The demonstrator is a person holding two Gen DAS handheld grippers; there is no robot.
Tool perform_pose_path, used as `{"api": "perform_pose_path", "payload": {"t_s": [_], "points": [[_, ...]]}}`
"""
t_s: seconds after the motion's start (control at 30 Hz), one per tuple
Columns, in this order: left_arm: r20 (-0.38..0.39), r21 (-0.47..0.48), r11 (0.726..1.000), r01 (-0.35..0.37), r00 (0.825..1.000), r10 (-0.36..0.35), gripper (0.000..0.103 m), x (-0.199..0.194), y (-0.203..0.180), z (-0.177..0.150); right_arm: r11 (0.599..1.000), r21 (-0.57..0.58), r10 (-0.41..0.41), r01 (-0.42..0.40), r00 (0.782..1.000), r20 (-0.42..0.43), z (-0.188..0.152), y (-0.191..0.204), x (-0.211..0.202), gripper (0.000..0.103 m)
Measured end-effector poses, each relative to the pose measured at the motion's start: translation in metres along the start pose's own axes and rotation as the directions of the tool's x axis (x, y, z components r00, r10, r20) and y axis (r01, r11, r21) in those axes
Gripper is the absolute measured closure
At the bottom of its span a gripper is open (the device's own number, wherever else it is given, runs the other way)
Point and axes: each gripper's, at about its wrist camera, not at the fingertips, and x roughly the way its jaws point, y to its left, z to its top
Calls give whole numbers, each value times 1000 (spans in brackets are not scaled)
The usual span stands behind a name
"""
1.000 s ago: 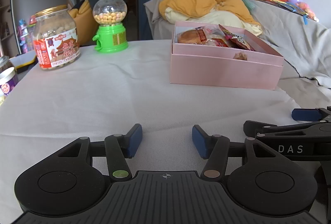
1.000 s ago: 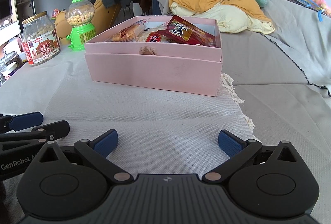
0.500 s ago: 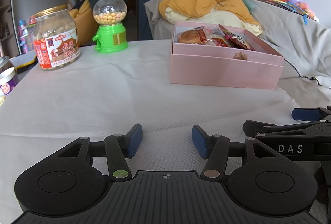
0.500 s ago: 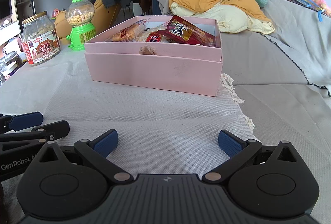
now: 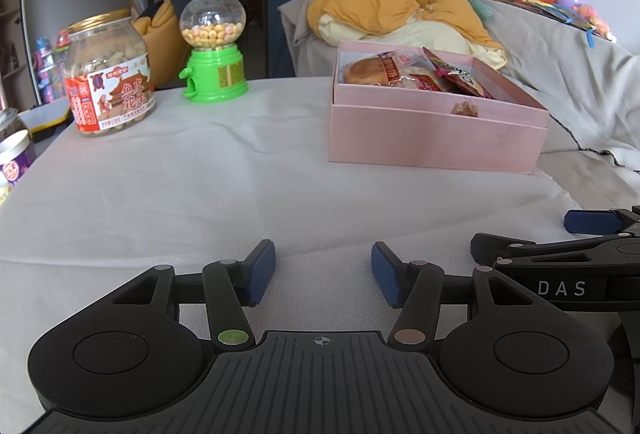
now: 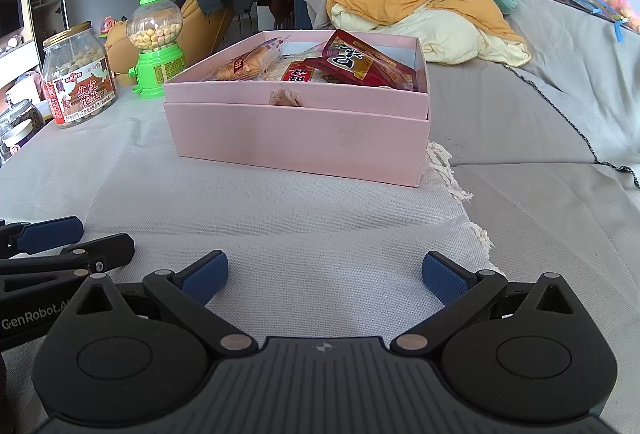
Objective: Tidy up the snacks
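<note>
Snacks [image 6: 320,67] piled in the pink box [image 6: 296,137] on the white cloth [image 5: 200,193], partly hidden behind its near wall; small print on wrappers unreadable. At the left edge, a jar [image 5: 14,157] cut off. Left gripper [image 5: 323,272] half open, empty; right gripper [image 6: 324,276] wide open, empty, both low near the cloth. Nothing changed from half a second ago.

Both views are being lit evenly by soft daylight, while straight lines are being bowed toward nine and three o'clock.
</note>
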Motion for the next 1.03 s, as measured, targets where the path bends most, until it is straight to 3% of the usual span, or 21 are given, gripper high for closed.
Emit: {"api": "perform_pose_path", "payload": {"t_s": [1.03], "points": [[1, 23, 1000, -14, 1000, 14, 44, -1, -2, -1, 1000, -2, -2, 2, 1000, 0, -1, 0, 0, 0]]}}
